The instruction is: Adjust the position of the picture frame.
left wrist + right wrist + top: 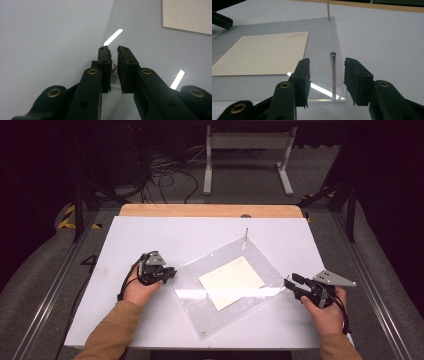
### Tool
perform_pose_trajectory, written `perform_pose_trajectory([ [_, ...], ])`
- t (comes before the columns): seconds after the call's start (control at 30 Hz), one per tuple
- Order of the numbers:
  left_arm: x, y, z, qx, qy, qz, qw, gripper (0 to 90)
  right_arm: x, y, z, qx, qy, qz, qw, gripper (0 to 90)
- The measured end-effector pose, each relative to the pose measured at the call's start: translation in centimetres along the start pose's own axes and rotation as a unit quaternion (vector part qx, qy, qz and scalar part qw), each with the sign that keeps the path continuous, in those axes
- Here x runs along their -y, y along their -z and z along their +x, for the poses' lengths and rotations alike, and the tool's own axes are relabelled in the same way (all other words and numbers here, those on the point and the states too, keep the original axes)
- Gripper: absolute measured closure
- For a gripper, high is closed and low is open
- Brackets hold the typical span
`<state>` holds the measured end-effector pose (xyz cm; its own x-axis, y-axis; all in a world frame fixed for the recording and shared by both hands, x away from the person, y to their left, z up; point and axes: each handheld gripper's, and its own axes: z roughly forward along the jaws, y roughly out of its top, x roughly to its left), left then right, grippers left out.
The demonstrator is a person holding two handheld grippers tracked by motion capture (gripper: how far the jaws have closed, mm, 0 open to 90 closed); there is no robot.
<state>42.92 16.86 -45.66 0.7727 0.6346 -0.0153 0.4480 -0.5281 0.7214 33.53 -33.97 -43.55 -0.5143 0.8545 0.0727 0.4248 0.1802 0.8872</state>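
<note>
One clear acrylic sheet (227,287) lay skewed on the white table (150,235), long axis running near-left to far-right, a cream card (231,282) under it, a metal pin (246,234) upright at its far corner. Left gripper view: left gripper (113,56) clenched on a small pin (113,67) at the sheet's corner. Right gripper view: right gripper (326,63) released, jaws flanking an upright steel pin (333,75), apart from it.

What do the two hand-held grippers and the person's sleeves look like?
Both grippers, left gripper and right gripper, are black, each with a grey three-cornered plate on top and a black cable trailing back. In the gripper views the jaws are black blocks on arms with brass-coloured rivets. The sleeves are tan-brown.
</note>
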Motion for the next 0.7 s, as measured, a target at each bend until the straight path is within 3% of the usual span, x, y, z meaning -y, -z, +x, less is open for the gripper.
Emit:
perform_pose_trajectory([
  [0.17, 0.0, 0.0, -0.2, -0.006, -0.01, 0.004, 0.9999, 83.0, -0.1, -0.5, 0.1, 0.006, 0.008, 0.004, 0.9999, 61.2],
  [0.27, -0.1, 0.0, -0.3, -0.008, -0.003, 0.007, 0.9999, 83.2, -0.2, -0.6, 0.1, 0.009, 0.009, 0.011, 0.9999, 70.1],
  [0.47, -0.2, 0.1, -0.4, -0.008, -0.012, 0.01, 0.9998, 83.5, -0.3, -0.9, 0.0, 0.021, 0.02, 0.023, 0.9993, 83.5],
  [0.7, -0.2, 0.1, -0.4, -0.011, -0.016, 0.012, 0.9997, 83.6, -1.1, -1.1, -0.2, 0.023, 0.028, 0.041, 0.9985, 84.8],
])
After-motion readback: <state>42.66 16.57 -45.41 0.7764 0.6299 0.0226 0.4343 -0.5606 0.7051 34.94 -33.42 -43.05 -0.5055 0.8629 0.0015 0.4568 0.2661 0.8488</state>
